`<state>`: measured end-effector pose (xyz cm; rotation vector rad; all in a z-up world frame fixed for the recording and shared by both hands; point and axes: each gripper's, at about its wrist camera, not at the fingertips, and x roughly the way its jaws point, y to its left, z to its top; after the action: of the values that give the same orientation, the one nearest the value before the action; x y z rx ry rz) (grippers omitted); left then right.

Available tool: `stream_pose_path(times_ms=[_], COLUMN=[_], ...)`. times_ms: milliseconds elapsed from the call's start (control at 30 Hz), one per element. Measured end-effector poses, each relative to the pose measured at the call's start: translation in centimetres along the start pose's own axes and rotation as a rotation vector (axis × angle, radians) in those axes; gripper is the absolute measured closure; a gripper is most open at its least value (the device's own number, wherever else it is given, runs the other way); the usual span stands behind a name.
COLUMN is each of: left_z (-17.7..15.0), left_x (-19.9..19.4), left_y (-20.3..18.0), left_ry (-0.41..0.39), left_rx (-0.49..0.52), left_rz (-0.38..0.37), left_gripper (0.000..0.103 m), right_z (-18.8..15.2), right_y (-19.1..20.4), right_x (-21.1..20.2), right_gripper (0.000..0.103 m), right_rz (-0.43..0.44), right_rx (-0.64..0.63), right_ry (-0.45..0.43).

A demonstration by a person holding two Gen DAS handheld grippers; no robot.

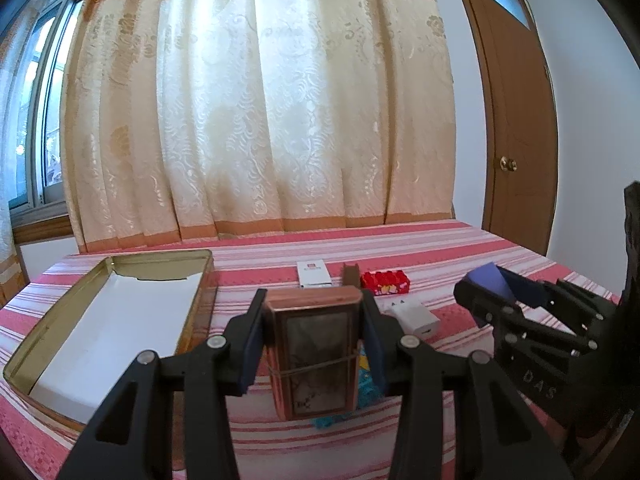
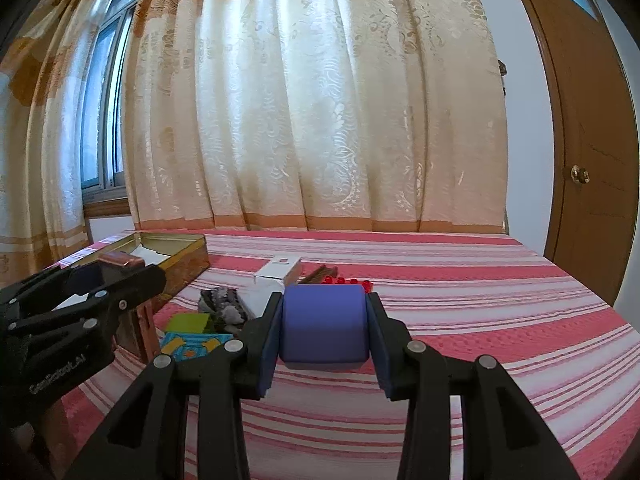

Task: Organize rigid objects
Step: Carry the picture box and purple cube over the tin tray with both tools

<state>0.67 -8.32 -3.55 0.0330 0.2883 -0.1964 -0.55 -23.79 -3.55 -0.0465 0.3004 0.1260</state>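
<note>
My left gripper [image 1: 314, 344] is shut on a copper-brown rectangular box [image 1: 314, 352] with a rubber band round it, held above the striped cloth. The open gold tin [image 1: 108, 320] with a white liner lies to its left. My right gripper [image 2: 325, 328] is shut on a blue block [image 2: 324, 324], held above the cloth. The right gripper also shows in the left wrist view [image 1: 504, 292], the left gripper in the right wrist view [image 2: 100, 292], beside the tin [image 2: 184, 264].
On the red-striped cloth [image 2: 480, 320] lie a white box [image 1: 314, 274], a red toy brick [image 1: 386, 283], a white charger [image 1: 416, 318], a brown comb-like piece [image 2: 318, 274], a grey stone [image 2: 222, 304] and a colourful blue-yellow box [image 2: 192, 344]. Curtain behind, door at right.
</note>
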Motion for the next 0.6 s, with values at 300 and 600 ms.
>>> stream_pose_path(times_ms=[300,600], left_z=[0.3,0.5], left_x=[-0.4,-0.8], left_y=[0.9,1.4], left_ry=[-0.015,-0.035], left_rx=[-0.02,-0.023], left_rz=[0.002,0.003], left_gripper=[0.06,0.06], right_z=[0.1,0.1], right_y=[1.0,1.6], right_x=[-0.3,-0.3], right_gripper=[0.061,0.061], right_rz=[0.016,0.026], right_rx=[0.01,0.012], right_ry=[-0.022,-0.023])
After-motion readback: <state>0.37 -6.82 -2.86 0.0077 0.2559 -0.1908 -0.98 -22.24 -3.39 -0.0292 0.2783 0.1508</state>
